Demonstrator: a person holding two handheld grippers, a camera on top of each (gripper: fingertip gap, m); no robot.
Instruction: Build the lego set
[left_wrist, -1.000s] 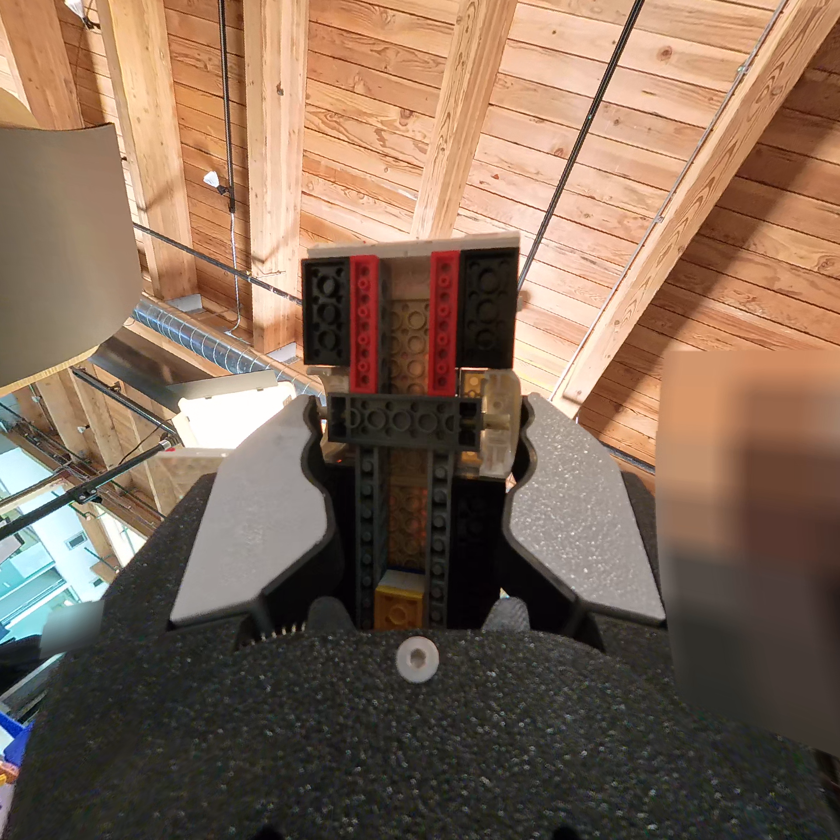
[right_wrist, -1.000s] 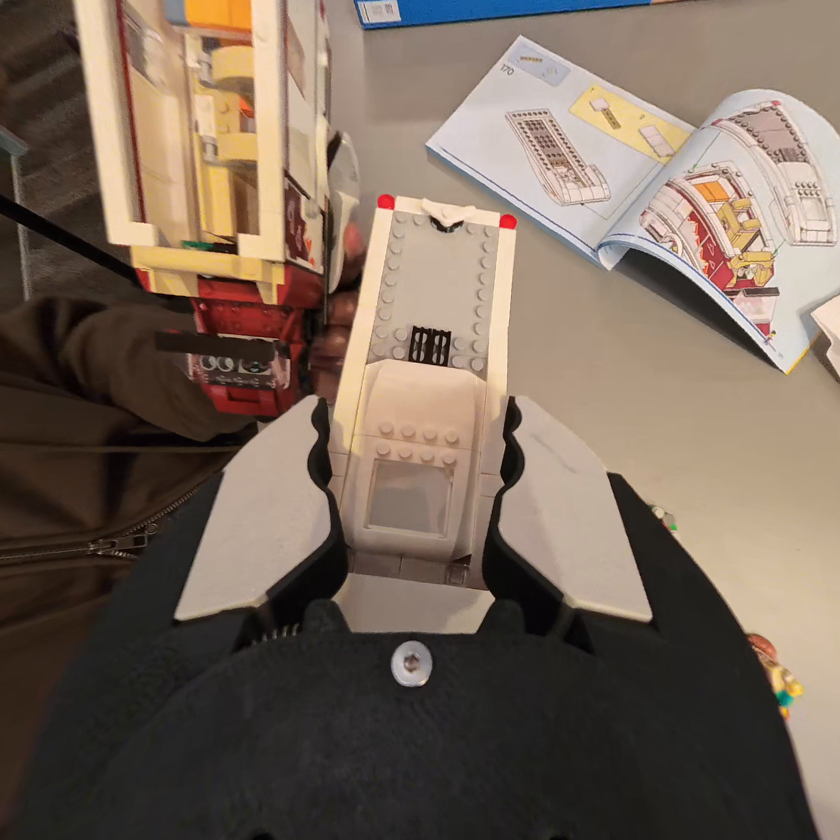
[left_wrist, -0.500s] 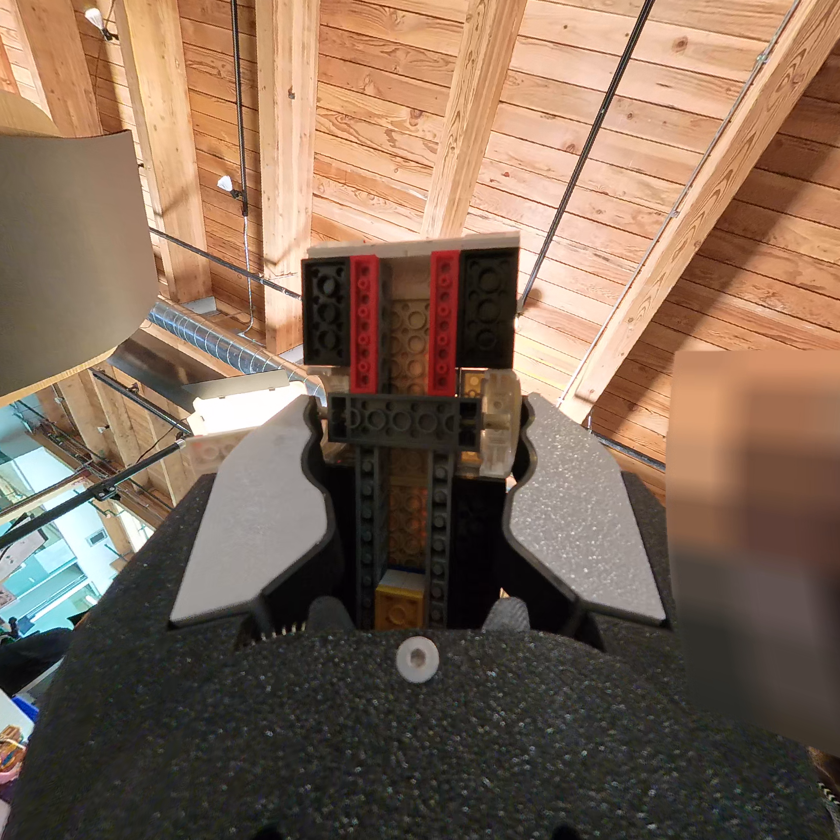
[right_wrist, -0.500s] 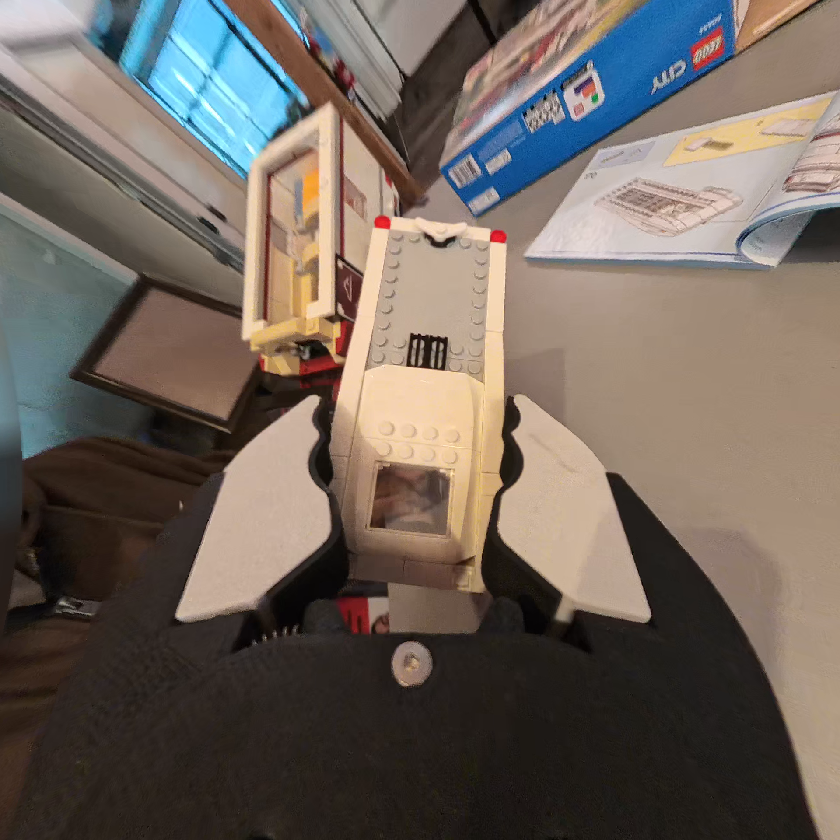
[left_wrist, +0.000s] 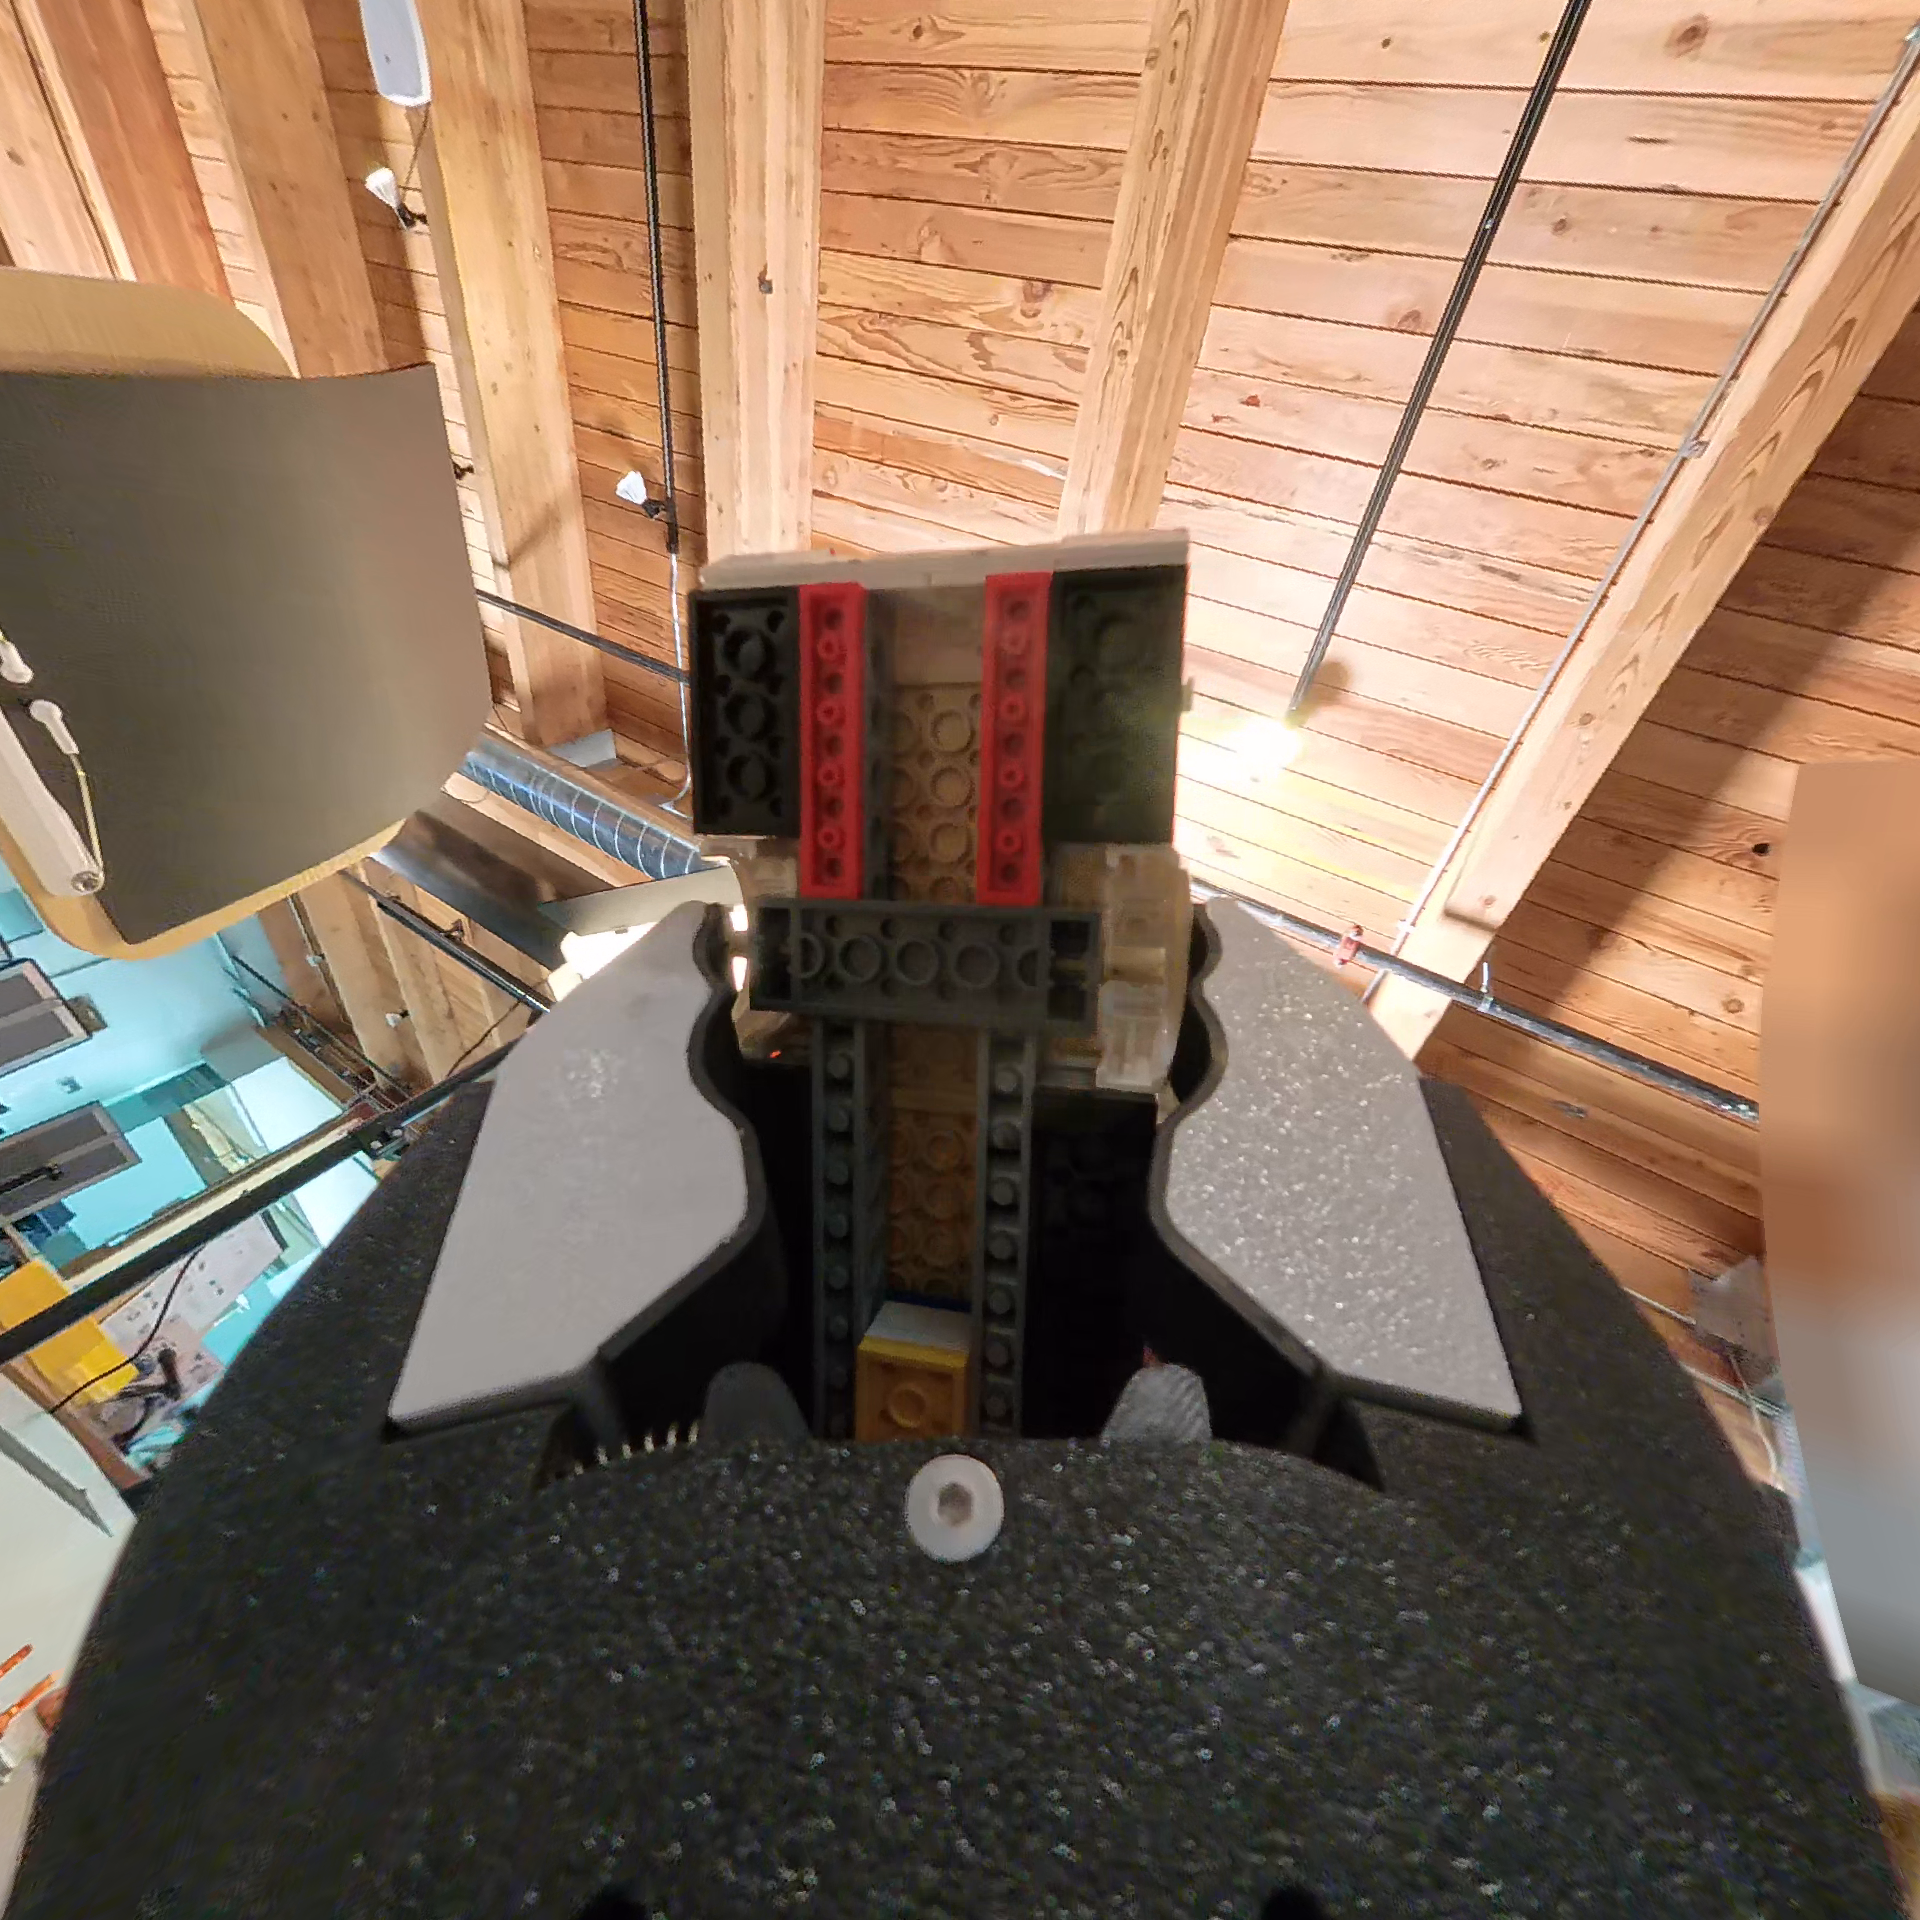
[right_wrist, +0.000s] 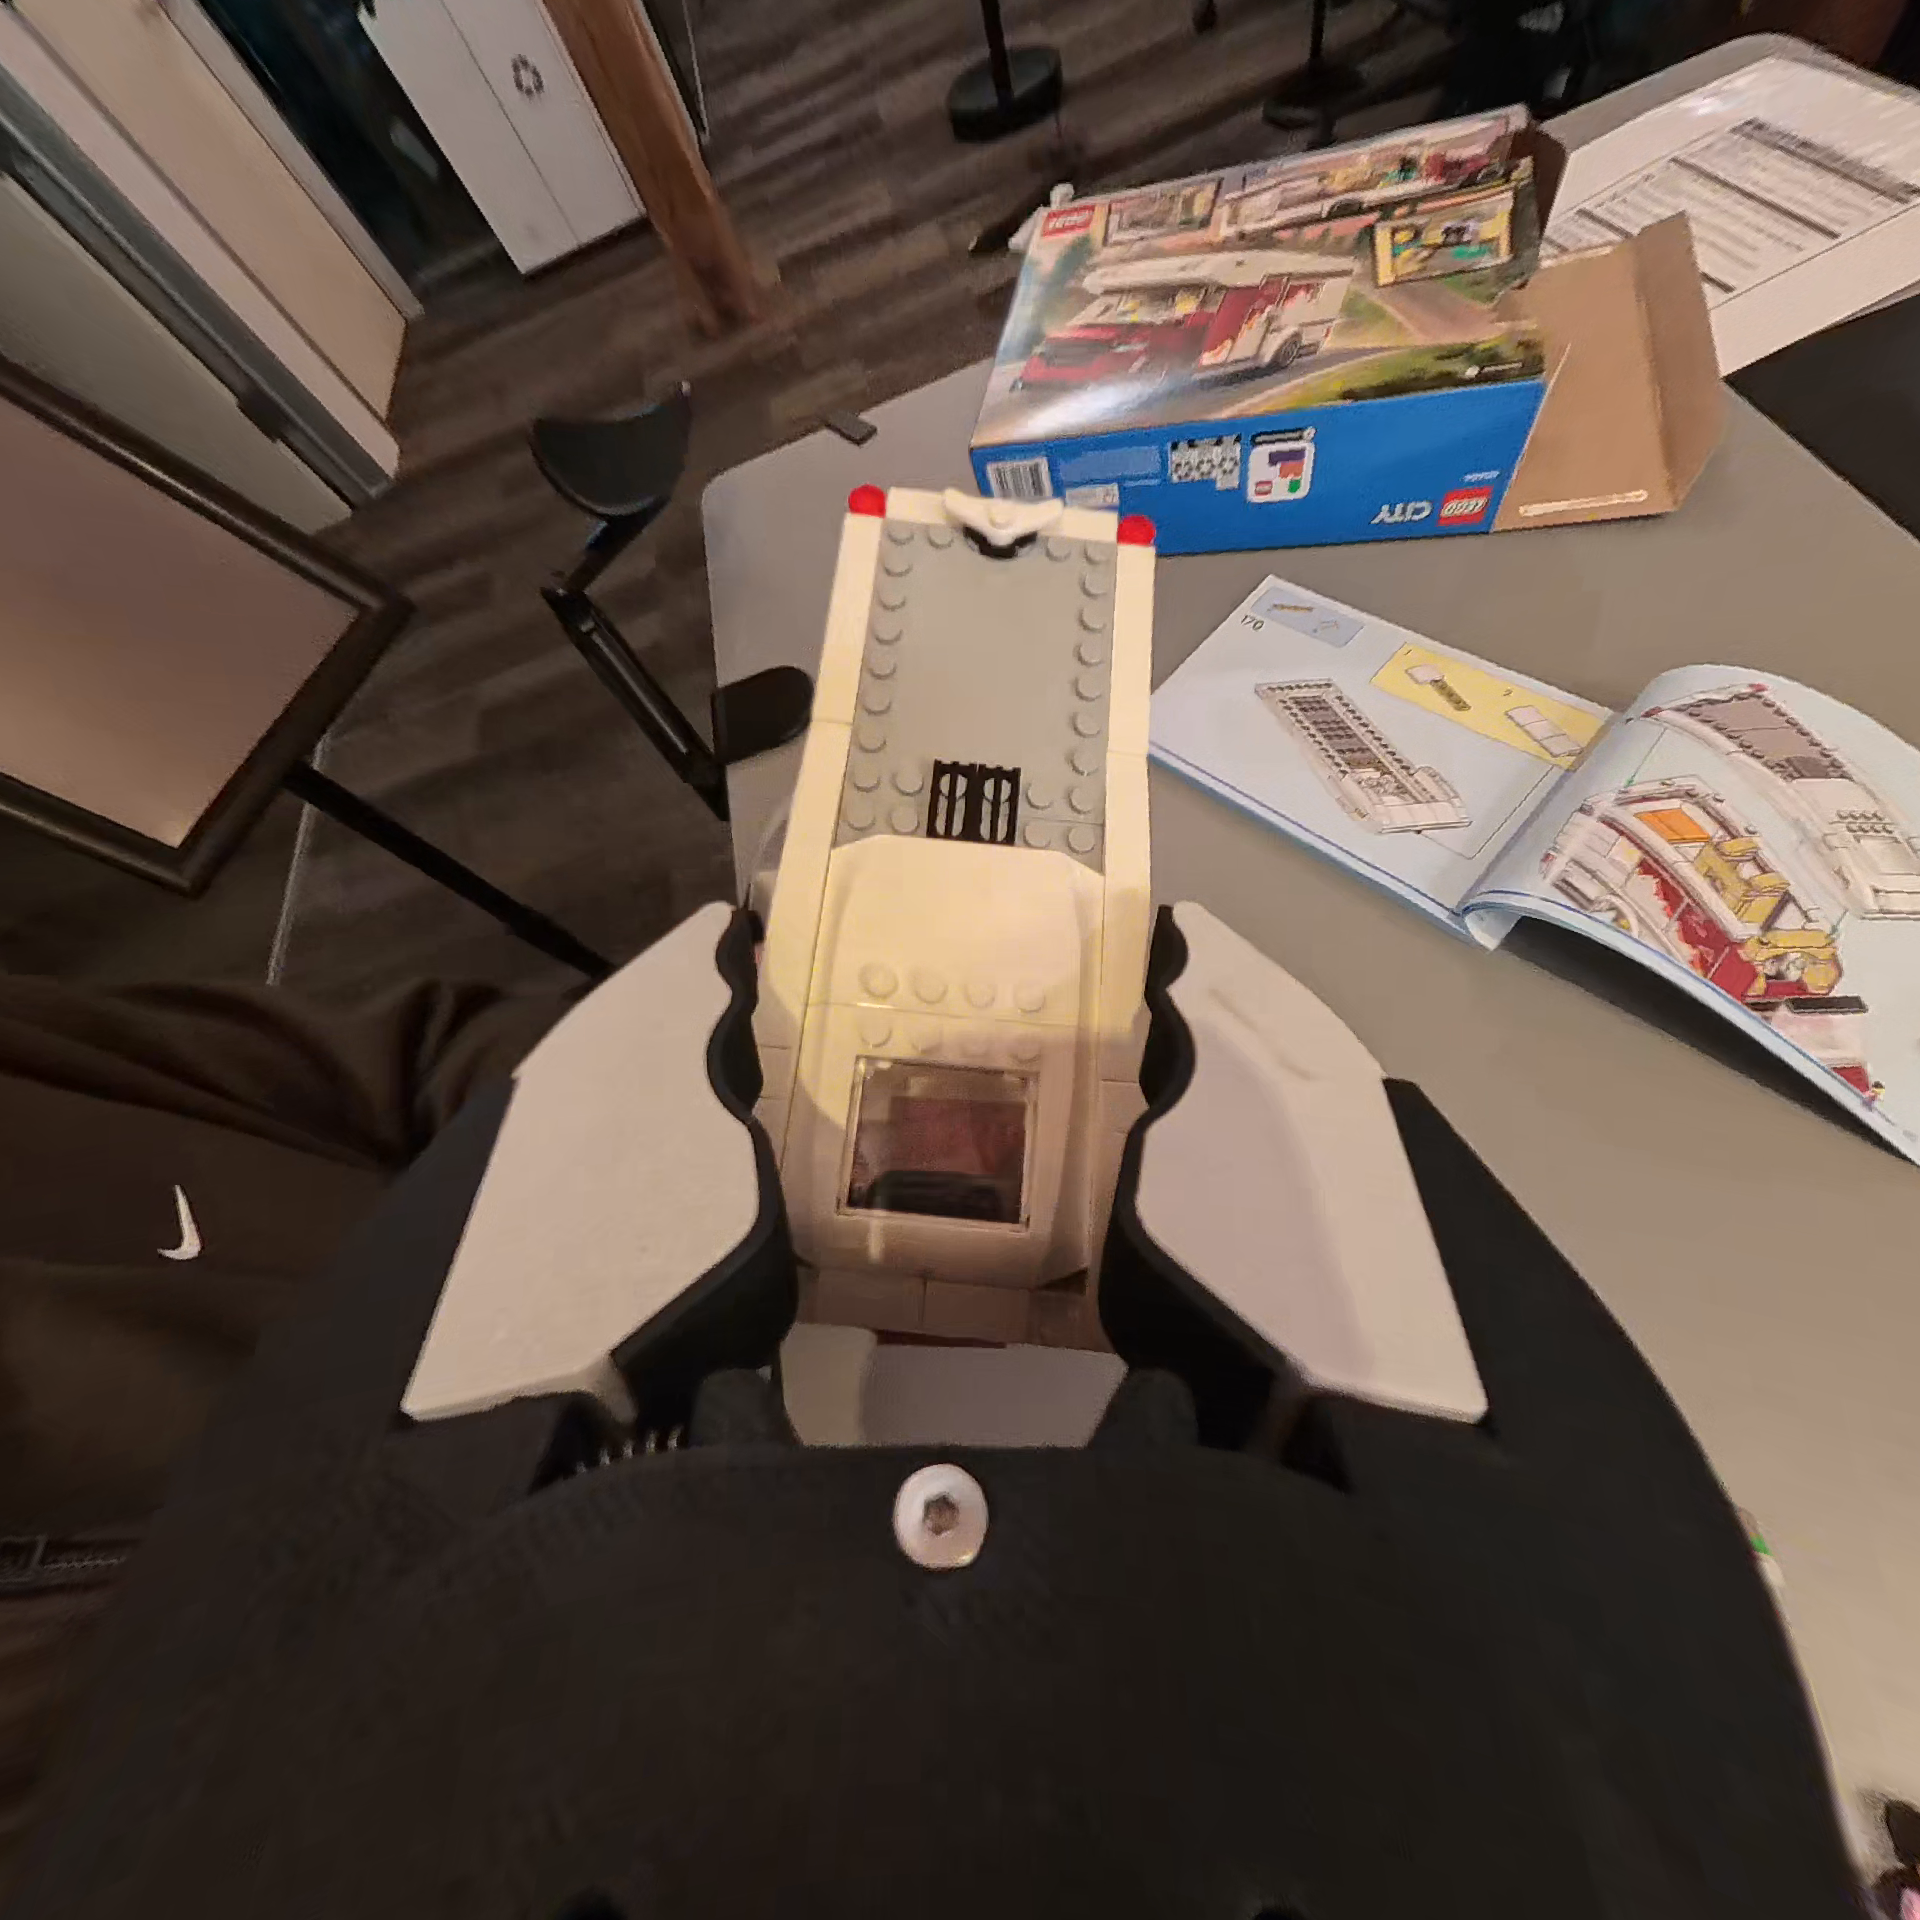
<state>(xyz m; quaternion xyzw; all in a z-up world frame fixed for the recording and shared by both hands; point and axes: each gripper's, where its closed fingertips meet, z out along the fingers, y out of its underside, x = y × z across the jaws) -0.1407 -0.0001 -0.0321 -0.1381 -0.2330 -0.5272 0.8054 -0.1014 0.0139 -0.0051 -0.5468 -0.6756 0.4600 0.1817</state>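
The white roof section (right_wrist: 966, 935) is clamped lengthwise in the right tongs (right_wrist: 951, 966), the upturned chassis (left_wrist: 940, 935) likewise in the left tongs (left_wrist: 956, 977).

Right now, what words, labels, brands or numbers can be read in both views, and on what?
I won't copy writing; these bear it.
Blue cardboard box on the grey table: logos, words, barcode, upside down.
Open instruction booklet: small page-corner number.
White printed sheet: blurred.
White cabinet door: small symbol.
Dark jacket: small white mark.
Left wrist view: none.
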